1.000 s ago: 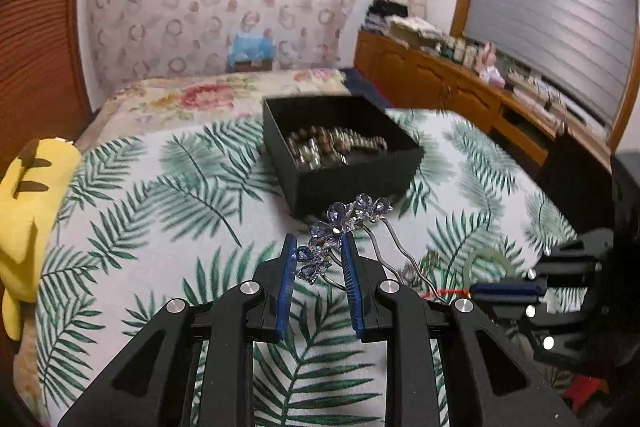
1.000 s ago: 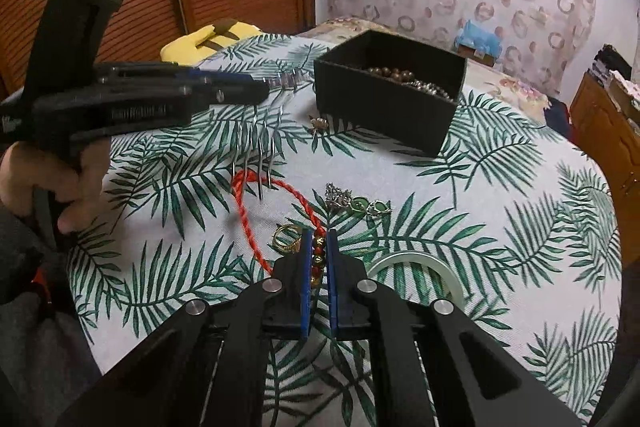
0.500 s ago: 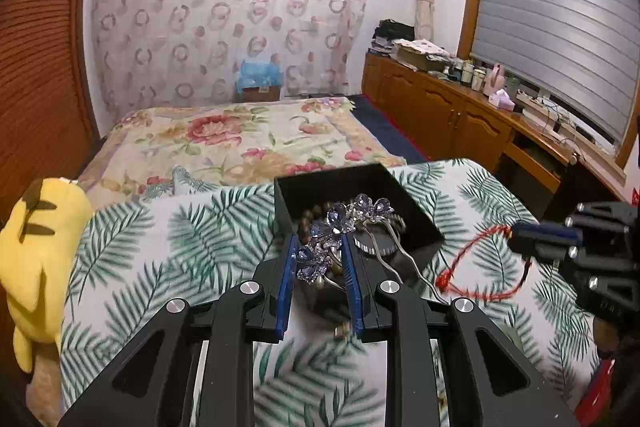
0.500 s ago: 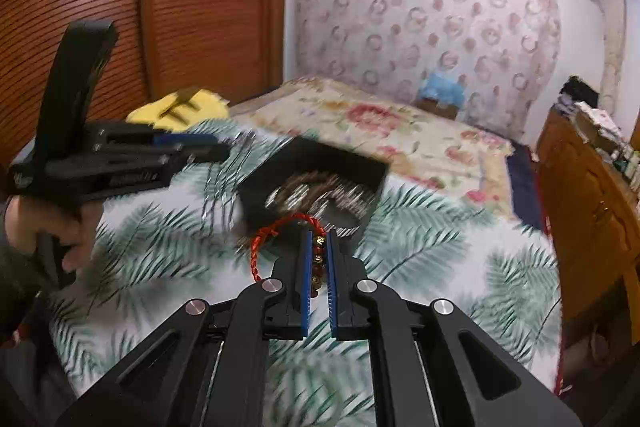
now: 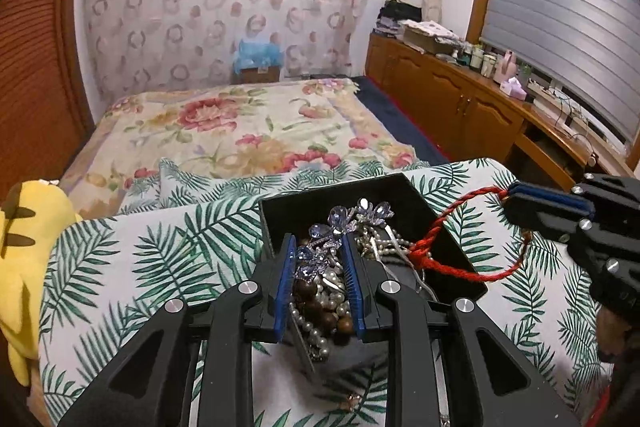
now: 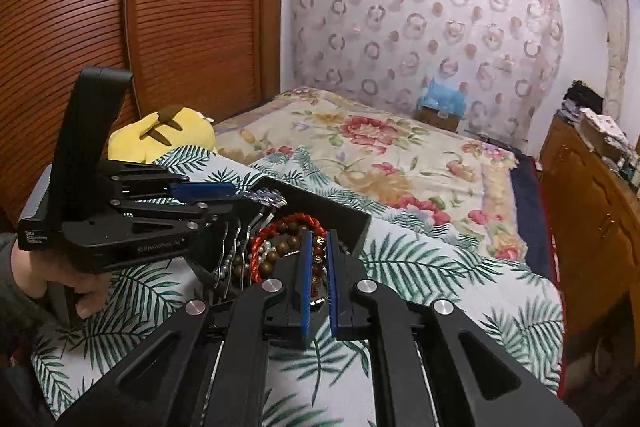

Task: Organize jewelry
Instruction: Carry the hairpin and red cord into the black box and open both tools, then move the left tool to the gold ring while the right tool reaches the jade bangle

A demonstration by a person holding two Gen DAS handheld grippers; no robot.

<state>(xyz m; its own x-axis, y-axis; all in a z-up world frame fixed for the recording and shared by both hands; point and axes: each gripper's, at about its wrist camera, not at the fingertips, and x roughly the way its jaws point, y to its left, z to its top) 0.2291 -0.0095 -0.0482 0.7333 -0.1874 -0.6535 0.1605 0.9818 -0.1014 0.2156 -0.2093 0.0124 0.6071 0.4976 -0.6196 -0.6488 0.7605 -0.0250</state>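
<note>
Left gripper [image 5: 320, 263] jaws clamp the crystal hairpin [image 5: 320, 247]; right gripper [image 6: 318, 259] jaws clamp, seemingly, red cord bracelet [image 6: 318, 255] beads

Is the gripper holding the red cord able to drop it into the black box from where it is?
Probably yes. The right gripper, shut on the red cord, hangs over the open black box; the left gripper with its hairpin sits beside it, not underneath.

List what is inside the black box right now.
The black box holds pearl strands and brown wooden beads. The left claw holds a blue crystal hairpin over them and the red cord trails in, covering whatever lies beneath.
</note>
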